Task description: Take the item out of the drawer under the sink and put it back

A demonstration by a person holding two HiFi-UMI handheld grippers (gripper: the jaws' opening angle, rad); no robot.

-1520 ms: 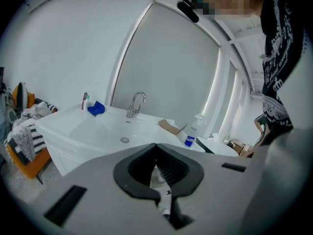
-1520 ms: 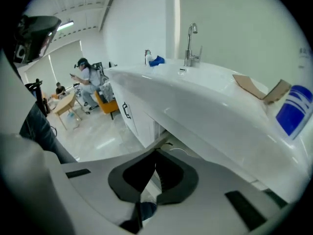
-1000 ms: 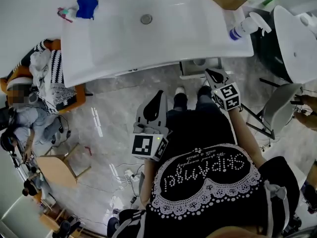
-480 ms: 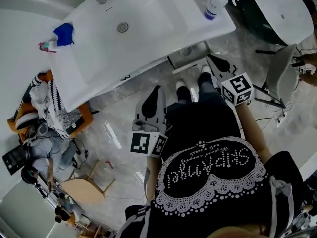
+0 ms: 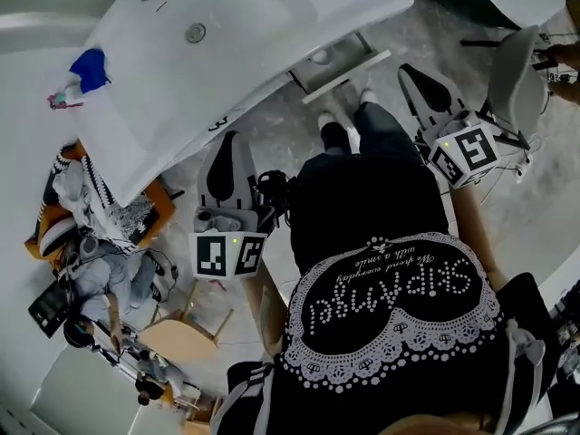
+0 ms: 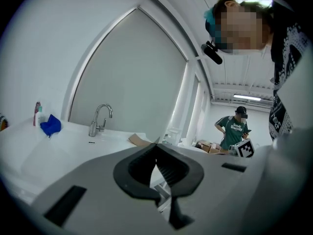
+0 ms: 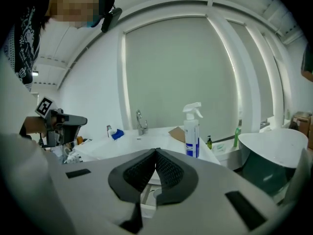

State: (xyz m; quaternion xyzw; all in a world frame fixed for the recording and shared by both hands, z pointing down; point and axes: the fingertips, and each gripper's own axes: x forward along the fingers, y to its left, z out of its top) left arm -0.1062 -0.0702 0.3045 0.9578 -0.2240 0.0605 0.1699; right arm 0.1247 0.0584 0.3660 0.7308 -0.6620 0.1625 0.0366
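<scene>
The white sink (image 5: pixel 245 25) runs across the top of the head view, and the drawer (image 5: pixel 337 62) beneath it stands pulled out with a pale item inside. My left gripper (image 5: pixel 232 138) is held in front of the body, left of the drawer and well short of it, shut and empty. To the right of the drawer my right gripper (image 5: pixel 404 69) points toward the sink, also shut and empty. In the left gripper view the left gripper (image 6: pixel 156 147) has its jaws meeting below the faucet (image 6: pixel 100 119). The right gripper (image 7: pixel 156 152) shows its jaws touching, with the sink (image 7: pixel 142 146) behind.
A spray bottle (image 7: pixel 191 130), a cardboard piece (image 7: pixel 177 132) and a blue cloth (image 5: pixel 89 65) sit on the sink top. A white tub (image 7: pixel 274 151) and a chair (image 5: pixel 521 71) stand to the right. Clothes (image 5: pixel 82 198) and a wooden stool (image 5: pixel 172 338) lie left. A person (image 6: pixel 234 131) stands behind.
The head view has swung, so the sink has slid up and left. The left gripper has drifted left and the right gripper right, apart from each other. Both stayed shut.
</scene>
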